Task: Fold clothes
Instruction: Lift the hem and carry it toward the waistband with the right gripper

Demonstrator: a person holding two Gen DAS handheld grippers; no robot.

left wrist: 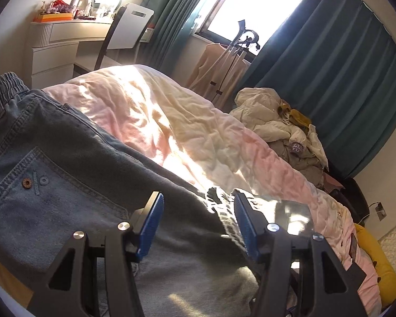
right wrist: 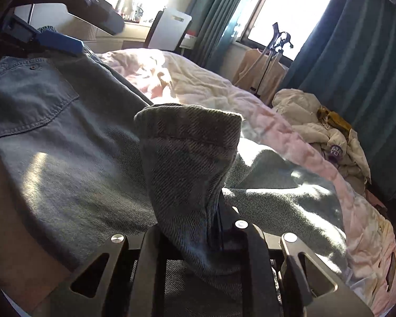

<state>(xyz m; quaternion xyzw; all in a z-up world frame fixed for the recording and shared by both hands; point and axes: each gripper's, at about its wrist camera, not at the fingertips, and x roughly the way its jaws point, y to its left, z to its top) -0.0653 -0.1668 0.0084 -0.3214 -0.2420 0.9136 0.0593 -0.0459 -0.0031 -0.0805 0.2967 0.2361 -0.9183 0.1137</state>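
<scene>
A pair of blue jeans (left wrist: 74, 158) lies spread on the bed, back pocket up, elastic waistband at the far left. My left gripper (left wrist: 198, 206) is open just above the jeans, its blue pads (left wrist: 153, 222) apart with nothing between them. My right gripper (right wrist: 198, 227) is shut on a bunched hem of the jeans (right wrist: 187, 153), which stands up between its fingers. The rest of the jeans (right wrist: 66, 142) lies flat to the left. The left gripper's blue pad (right wrist: 60, 42) shows at the upper left of the right wrist view, over the waistband.
The bed has a crumpled pink and cream duvet (left wrist: 171, 121). A pile of cream and yellow clothes (left wrist: 285, 126) lies at its far right. A white dresser (left wrist: 58, 45) and chair (left wrist: 129, 26) stand behind. A garment steamer stand (left wrist: 240, 50) is by the window with teal curtains (left wrist: 338, 74).
</scene>
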